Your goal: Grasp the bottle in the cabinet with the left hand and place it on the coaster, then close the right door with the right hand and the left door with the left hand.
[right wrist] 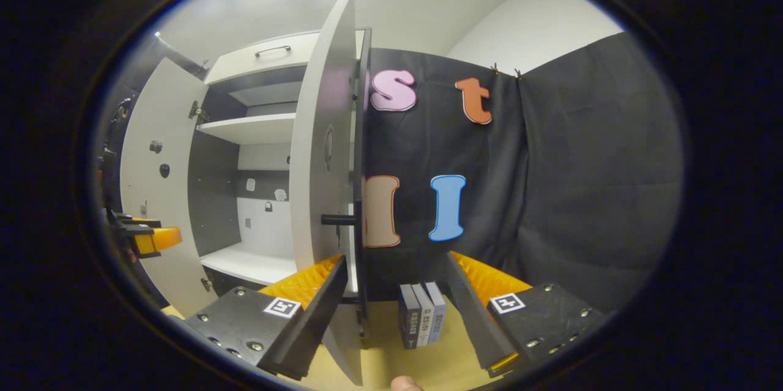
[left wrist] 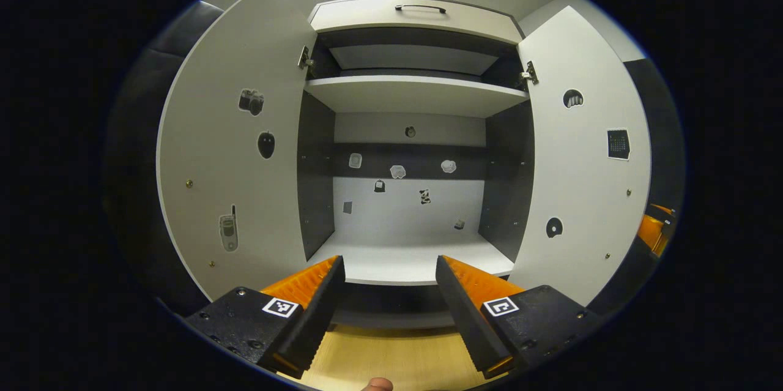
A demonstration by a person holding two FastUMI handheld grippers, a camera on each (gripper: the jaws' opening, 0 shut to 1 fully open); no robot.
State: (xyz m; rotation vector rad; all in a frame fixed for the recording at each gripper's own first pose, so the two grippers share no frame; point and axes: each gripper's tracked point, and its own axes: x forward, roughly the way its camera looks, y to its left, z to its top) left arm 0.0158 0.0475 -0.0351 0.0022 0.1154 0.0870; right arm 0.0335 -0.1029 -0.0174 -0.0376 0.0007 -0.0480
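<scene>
My left gripper (left wrist: pixel 390 284) is hovering wide apart, empty, facing the open cabinet (left wrist: pixel 410 256). My right gripper (right wrist: pixel 394 284) is also gaping, with the right door (right wrist: pixel 324 152) edge-on just beyond its fingers.

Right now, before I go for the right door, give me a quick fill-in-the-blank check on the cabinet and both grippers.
1. Both cabinet doors stand ____.
2. The lower shelf facing the left gripper holds ____ bottle.
3. The right gripper has its jaws ____, with the edge of the right door just ahead of them.
4. Beside the right door's bottom edge, between the right gripper's fingers, stand three small ____ on the wooden surface.

Missing words: open; no; open; boxes
</scene>
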